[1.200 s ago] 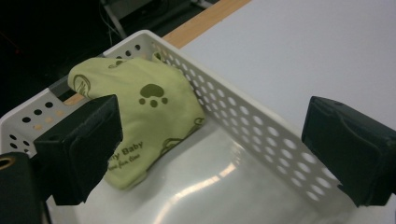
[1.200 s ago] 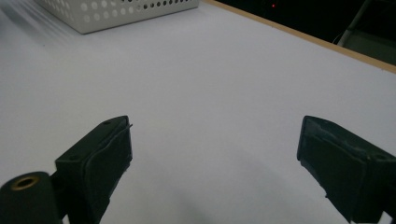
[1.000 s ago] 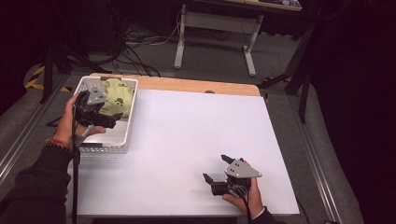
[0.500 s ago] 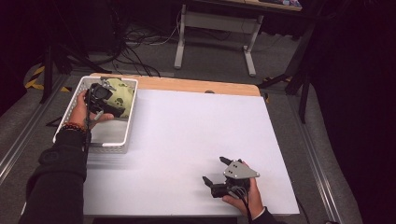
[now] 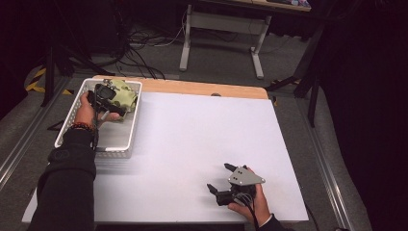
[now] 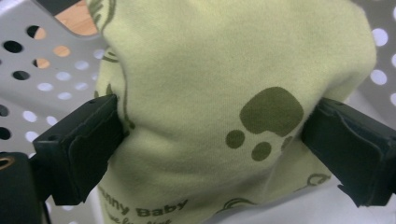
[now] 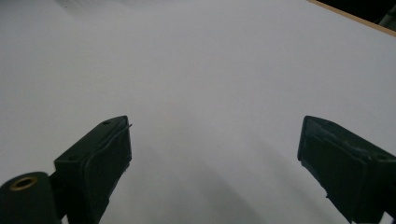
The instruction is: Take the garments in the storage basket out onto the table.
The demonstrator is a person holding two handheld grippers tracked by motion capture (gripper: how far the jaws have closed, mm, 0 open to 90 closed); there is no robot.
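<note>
The pale green cloth (image 6: 233, 107) sits bunched between the jaws of my left tongs (image 6: 212, 140), pressing against both pads, so the jaws stand wide with the bundle filling the gap. It is soft baby fabric with a dark olive paw print facing my camera and the words "Baby" printed low down, just under the left jaw. In the high view the same cloth (image 5: 124, 91) lies at the far end of the white perforated basket (image 5: 72, 125), directly ahead of my left tongs (image 5: 107, 96), which reach into the basket from its near-left side. Whether the pads are truly squeezing the cloth or only bracketing it, I cannot tell.

Behind and beside the cloth, in the left gripper view, I see the basket's wall (image 6: 28, 70) with its round holes, and a bit of wooden table edge through the top corner.

My right tongs (image 5: 226, 185) rest well apart from the basket, low on the white tabletop (image 5: 202, 130) at the near right, with my right hand (image 5: 252, 204) behind them. Their jaws are spread wide, with only bare white surface (image 7: 210, 84) between and beyond them (image 7: 212, 163). A strip of wood (image 5: 202, 89) runs along the table's far edge beyond both tongs.
</note>
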